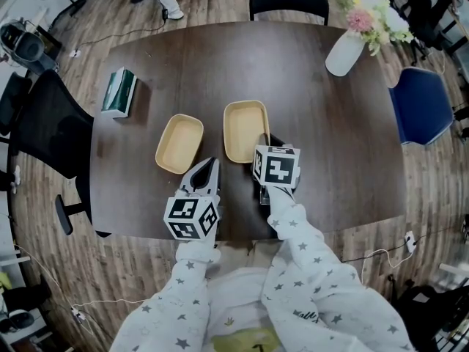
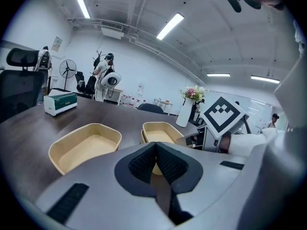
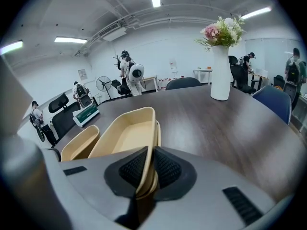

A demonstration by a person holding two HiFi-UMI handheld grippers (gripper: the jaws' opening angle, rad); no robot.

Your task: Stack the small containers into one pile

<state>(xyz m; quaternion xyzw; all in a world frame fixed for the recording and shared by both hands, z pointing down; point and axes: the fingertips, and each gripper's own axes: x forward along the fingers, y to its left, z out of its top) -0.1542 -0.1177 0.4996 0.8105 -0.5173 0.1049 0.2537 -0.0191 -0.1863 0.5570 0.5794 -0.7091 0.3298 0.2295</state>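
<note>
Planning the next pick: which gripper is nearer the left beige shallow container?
Left. The left gripper, shut, sits just off the left beige shallow container's near end; the right gripper grips the neighbouring beige container's rim.

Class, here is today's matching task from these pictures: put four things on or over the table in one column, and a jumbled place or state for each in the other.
Column one
1. right claw
2. left claw
3. white vase
4. green box

Column two
A. shut, nothing between the jaws
B. lies near the far left corner of the table
C. shut on the rim of a beige container
D. holds flowers, far right

Pairs: 1-C, 2-A, 3-D, 4-B
</note>
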